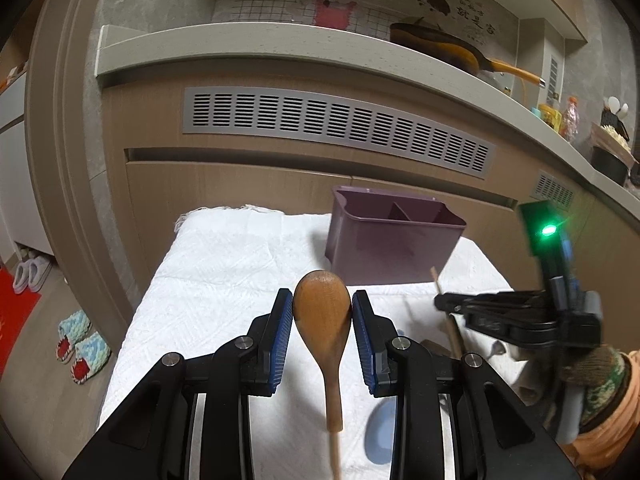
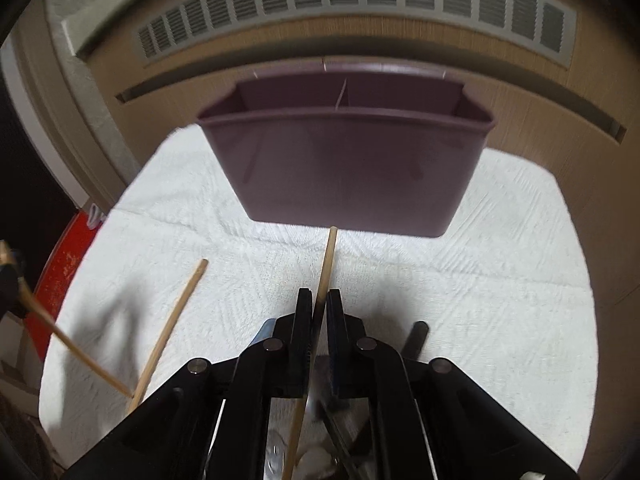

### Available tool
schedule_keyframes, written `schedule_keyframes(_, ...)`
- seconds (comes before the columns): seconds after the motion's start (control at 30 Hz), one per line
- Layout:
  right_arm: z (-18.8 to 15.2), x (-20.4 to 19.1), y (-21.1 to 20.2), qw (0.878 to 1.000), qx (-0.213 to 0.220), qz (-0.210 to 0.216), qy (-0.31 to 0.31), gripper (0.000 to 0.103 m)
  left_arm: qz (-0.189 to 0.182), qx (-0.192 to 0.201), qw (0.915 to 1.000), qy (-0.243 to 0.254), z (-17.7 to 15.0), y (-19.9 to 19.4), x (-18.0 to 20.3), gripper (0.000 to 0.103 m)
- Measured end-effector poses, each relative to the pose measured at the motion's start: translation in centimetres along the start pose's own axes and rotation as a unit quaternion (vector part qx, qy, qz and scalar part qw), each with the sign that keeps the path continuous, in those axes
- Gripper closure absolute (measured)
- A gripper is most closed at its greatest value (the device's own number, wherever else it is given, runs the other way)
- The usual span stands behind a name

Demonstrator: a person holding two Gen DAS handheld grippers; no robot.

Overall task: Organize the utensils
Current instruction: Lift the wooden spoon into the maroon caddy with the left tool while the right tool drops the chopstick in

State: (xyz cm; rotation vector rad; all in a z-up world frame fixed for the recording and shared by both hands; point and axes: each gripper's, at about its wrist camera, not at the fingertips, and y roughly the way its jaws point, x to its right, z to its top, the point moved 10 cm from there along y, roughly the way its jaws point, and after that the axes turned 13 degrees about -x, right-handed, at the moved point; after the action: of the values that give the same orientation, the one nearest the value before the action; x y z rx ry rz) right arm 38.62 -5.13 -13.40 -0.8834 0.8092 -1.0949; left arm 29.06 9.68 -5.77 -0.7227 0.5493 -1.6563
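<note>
My left gripper (image 1: 322,305) is shut on the bowl of a wooden spoon (image 1: 322,316), held above the white cloth (image 1: 224,272), its handle pointing back toward the camera. A purple divided utensil holder (image 1: 390,236) stands ahead and to the right. My right gripper (image 2: 319,300) is shut on a wooden chopstick (image 2: 327,264) whose tip points at the front wall of the holder (image 2: 348,168). The right gripper also shows in the left wrist view (image 1: 442,304). A second chopstick (image 2: 176,320) lies on the cloth to the left.
A blue utensil (image 1: 380,436) lies on the cloth under my left gripper. Dark utensil handles (image 2: 416,336) lie beneath my right gripper. Cabinet fronts with a vent grille (image 1: 336,128) stand right behind the table. Slippers (image 1: 82,344) are on the floor left.
</note>
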Motion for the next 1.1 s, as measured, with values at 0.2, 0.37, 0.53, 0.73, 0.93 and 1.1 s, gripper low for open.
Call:
schedule_keyframes(0.2, -0.7, 0.6, -6.3, 0.997, 0.065, 0.025, -0.014, 0.098, 0.003, 0.009, 0.9996, 0.025, 0.5, -2.0, 2.7, 0.072)
schedule_keyframes(0.37, -0.3, 1.0, -11.2, 0.992, 0.119, 0.047, -0.016, 0.098, 0.001, 0.027, 0.9985, 0.048, 2.2, -4.2, 5.3, 0.072)
schedule_keyframes(0.53, 2.0, 1.6, -16.0, 0.981, 0.185, 0.045, -0.028, 0.098, 0.006, 0.067, 0.9949, 0.076, 7.1, -6.4, 7.5, 0.072)
schedule_keyframes(0.73, 8.5, 2.2, -22.5, 0.962, 0.269, 0.018, -0.046, 0.098, 0.011, 0.138, 0.9848, 0.106, 16.4, -8.3, 9.7, 0.072)
schedule_keyframes(0.93, 15.1, 3.0, -25.9, 0.949, 0.311, -0.003, -0.052, 0.098, -0.006, 0.148, 0.9832, 0.106, 23.0, -6.0, 10.4, 0.072)
schedule_keyframes(1.1, 17.6, 3.9, -23.5, 0.952, 0.301, -0.012, -0.055, 0.098, -0.021, 0.11, 0.9888, 0.098, 24.5, -0.3, 10.5, 0.072)
